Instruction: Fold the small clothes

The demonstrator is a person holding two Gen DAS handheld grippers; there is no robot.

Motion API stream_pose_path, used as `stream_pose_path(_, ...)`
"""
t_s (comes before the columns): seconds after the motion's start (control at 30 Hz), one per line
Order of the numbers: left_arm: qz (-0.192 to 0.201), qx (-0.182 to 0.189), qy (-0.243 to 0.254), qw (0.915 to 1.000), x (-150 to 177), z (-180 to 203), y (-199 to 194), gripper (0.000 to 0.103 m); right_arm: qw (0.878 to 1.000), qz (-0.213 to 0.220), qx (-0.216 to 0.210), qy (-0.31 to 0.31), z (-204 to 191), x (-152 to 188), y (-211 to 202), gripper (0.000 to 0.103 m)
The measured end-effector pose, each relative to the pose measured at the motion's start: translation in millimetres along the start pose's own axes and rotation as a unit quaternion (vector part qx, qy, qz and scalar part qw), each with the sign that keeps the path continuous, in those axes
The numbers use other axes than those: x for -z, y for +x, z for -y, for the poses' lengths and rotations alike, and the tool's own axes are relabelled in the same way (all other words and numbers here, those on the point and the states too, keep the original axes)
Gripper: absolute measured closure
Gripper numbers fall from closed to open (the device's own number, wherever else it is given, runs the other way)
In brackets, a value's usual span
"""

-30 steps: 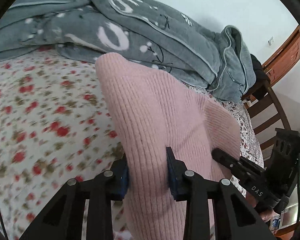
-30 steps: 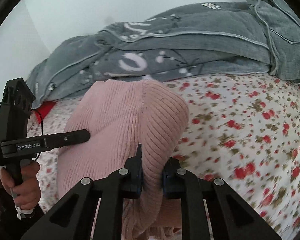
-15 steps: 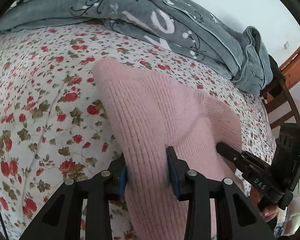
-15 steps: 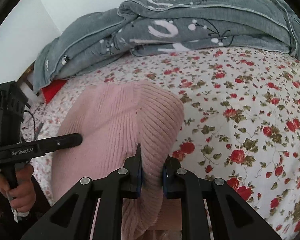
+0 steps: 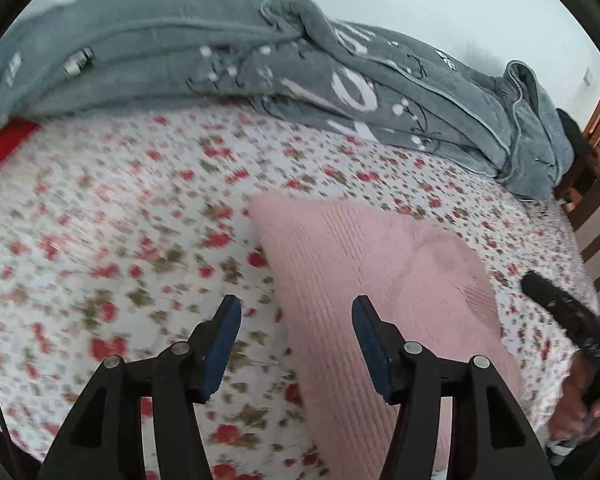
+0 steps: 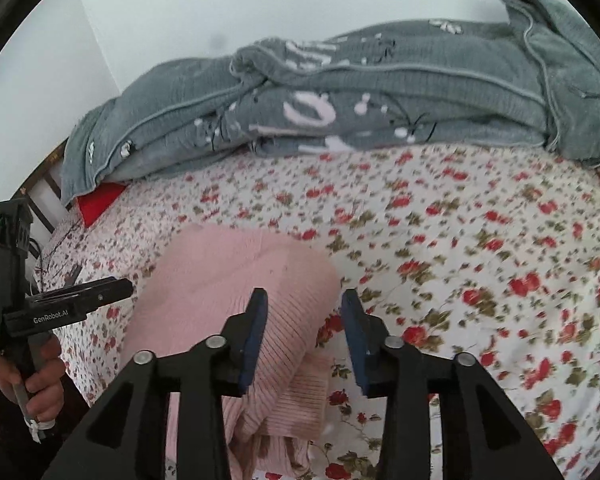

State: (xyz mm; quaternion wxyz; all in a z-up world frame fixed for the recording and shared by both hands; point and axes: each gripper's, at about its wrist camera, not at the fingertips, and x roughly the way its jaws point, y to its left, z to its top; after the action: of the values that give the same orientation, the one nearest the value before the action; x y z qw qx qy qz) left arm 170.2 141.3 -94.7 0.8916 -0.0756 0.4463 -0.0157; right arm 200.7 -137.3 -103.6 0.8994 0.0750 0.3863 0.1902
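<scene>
A pink ribbed knit garment [image 5: 380, 280] lies folded on the flowered bedsheet [image 5: 120, 220]; it also shows in the right wrist view [image 6: 236, 280]. My left gripper [image 5: 296, 320] is open and empty, its jaws standing over the garment's left edge. My right gripper [image 6: 304, 312] is open and empty, its jaws standing over the garment's right edge. Each gripper shows in the other's view: the right one [image 5: 560, 304] beside the garment's right side, the left one [image 6: 80, 296] beside its left side.
A rumpled grey blanket [image 5: 260, 64] lies along the back of the bed against the white wall. A red item [image 5: 0, 148] peeks out under it at the left. A wooden chair [image 5: 596, 216] stands off the bed's right end.
Both grippers were shut on the pink garment and held it up. They lowered it onto the sheet, opened and let go; the garment now lies flat.
</scene>
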Motion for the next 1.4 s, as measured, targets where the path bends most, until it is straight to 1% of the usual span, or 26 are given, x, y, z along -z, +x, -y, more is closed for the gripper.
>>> stream_pose_path(0.07, 0.017, -0.023, 0.006, 0.9996, -2, 2, -10, 0.047, 1.000, 0.012, 0.004, -0.004, -2, -3, -10, 0.064)
stream_pose_path(0.13, 0.031, -0.037, 0.007, 0.9988, -4, 3, -19, 0.047, 1.000, 0.017, 0.007, -0.006, -3, -5, -16, 0.064)
stream_pose_path(0.3, 0.053, -0.052, 0.009, 0.9972, -7, 7, -33, 0.047, 1.000, 0.020, 0.015, -0.011, -3, -6, -27, 0.064)
stream_pose_path(0.47, 0.065, -0.054, 0.016, 0.9963, -10, 9, -34, 0.047, 0.999, 0.024, 0.037, -0.026, -6, -7, -34, 0.064)
stream_pose_path(0.53, 0.058, -0.051, 0.020, 0.9968, -11, 6, -27, 0.047, 0.998, 0.031, 0.045, -0.028, -6, -8, -35, 0.064)
stream_pose_path(0.6, 0.051, -0.044, 0.015, 0.9976, -10, 2, -20, 0.047, 0.998, 0.026, 0.041, -0.028, -6, -9, -30, 0.064)
stream_pose_path(0.63, 0.042, -0.026, 0.006, 0.9988, -10, -3, -14, 0.047, 0.999, 0.022, 0.037, -0.026, -5, -9, -26, 0.059)
stream_pose_path(0.7, 0.025, 0.022, -0.017, 0.9993, -10, -14, -2, 0.047, 1.000, -0.008, 0.017, -0.008, 0, -8, -9, 0.051)
stream_pose_path(0.73, 0.011, 0.058, -0.034, 0.9977, -10, -21, 6, 0.047, 1.000, -0.017, 0.008, -0.003, 1, -7, -3, 0.051)
stream_pose_path(0.77, 0.001, 0.078, -0.043, 0.9960, -10, -24, 13, 0.047, 0.999, -0.034, -0.010, 0.008, 3, -4, 9, 0.051)
stream_pose_path(0.83, -0.025, 0.116, -0.053, 0.9915, -9, -29, 33, 0.047, 0.998, -0.051, -0.027, 0.018, 4, 0, 26, 0.050)
stream_pose_path(0.9, -0.044, 0.129, -0.058, 0.9889, -8, -30, 52, 0.047, 0.997, -0.068, -0.036, 0.022, 1, 3, 47, 0.048)
stream_pose_path(0.97, -0.067, 0.145, -0.070, 0.9846, -5, -33, 72, 0.047, 0.995, -0.087, -0.034, 0.027, 1, 5, 66, 0.048)
stream_pose_path(1.0, -0.080, 0.164, -0.083, 0.9797, -3, -35, 83, 0.047, 0.994, -0.098, -0.037, 0.032, 1, 7, 77, 0.047)
stream_pose_path(1.03, -0.094, 0.183, -0.099, 0.9737, -1, -38, 93, 0.047, 0.992, -0.108, -0.047, 0.041, 3, 9, 87, 0.045)
stream_pose_path(1.1, -0.111, 0.207, -0.116, 0.9651, 1, -38, 107, 0.047, 0.989, -0.117, -0.063, 0.063, 8, 11, 101, 0.041)
stream_pose_path(1.13, -0.114, 0.214, -0.115, 0.9633, 1, -36, 112, 0.048, 0.988, -0.119, -0.068, 0.069, 9, 11, 105, 0.041)
stream_pose_path(1.17, -0.113, 0.216, -0.111, 0.9635, -1, -32, 115, 0.061, 0.986, -0.124, -0.080, 0.077, 11, 12, 109, 0.041)
stream_pose_path(1.2, -0.107, 0.213, -0.104, 0.9655, -3, -27, 114, 0.070, 0.984, -0.124, -0.095, 0.083, 13, 12, 111, 0.056)
stream_pose_path(1.23, -0.103, 0.212, -0.098, 0.9670, -6, -24, 113, 0.072, 0.983, -0.117, -0.113, 0.086, 13, 11, 109, 0.078)
stream_pose_path(1.3, -0.094, 0.211, -0.082, 0.9695, -16, -13, 108, 0.077, 0.985, -0.098, -0.117, 0.076, 12, 5, 101, 0.084)
stream_pose_path(1.4, -0.091, 0.228, -0.075, 0.9664, -38, -1, 108, 0.078, 0.989, -0.072, -0.117, 0.062, 12, -6, 83, 0.084)
